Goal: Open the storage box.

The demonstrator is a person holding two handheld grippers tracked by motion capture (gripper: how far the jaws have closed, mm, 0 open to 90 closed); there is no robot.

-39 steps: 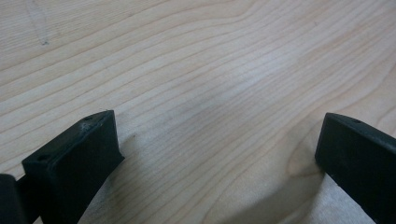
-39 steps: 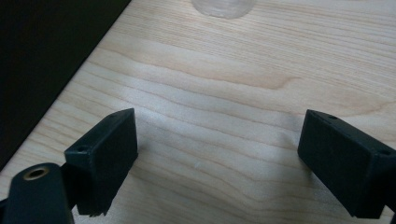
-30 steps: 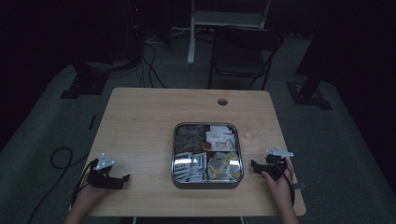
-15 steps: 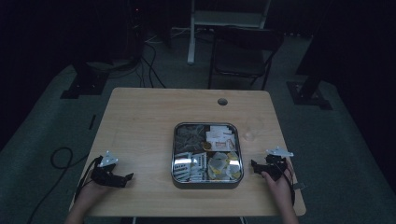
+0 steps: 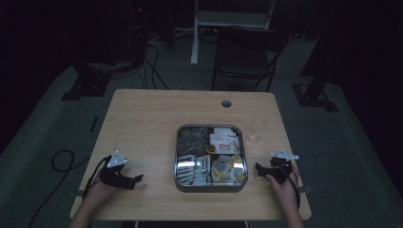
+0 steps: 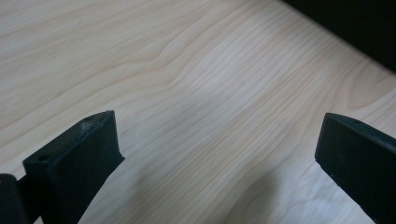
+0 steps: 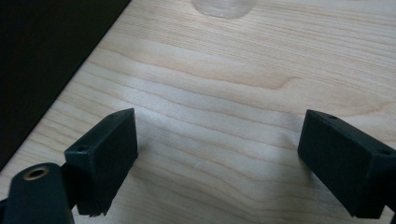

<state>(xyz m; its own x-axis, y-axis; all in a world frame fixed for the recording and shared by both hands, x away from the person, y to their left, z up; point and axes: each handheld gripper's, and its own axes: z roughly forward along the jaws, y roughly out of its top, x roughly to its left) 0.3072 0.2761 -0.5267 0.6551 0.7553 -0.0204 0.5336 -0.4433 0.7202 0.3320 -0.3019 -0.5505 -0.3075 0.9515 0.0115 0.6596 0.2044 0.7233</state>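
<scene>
A square metal tray (image 5: pixel 179 156) sits at the middle of the wooden table (image 5: pixel 157 118), packed with several small packets, white, yellow and dark. My left gripper (image 5: pixel 135 180) rests near the front left of the table, held in a hand, jaws pointing right toward the tray. In the left gripper view its jaws stand wide apart over bare wood (image 6: pixel 215 135). My right gripper (image 5: pixel 259 169) lies just right of the tray, jaws pointing left at it. Its jaws are also spread over bare wood (image 7: pixel 219 130), with nothing between them.
A small clear round thing (image 5: pixel 254 137) lies on the table beyond the right gripper and appears at the top of the right gripper view (image 7: pixel 224 5). A cable hole (image 5: pixel 226 103) is at the back. A dark chair (image 5: pixel 247 52) stands behind the table.
My left gripper has slid a little to the right, toward the tray. The right gripper has stayed where it was.
</scene>
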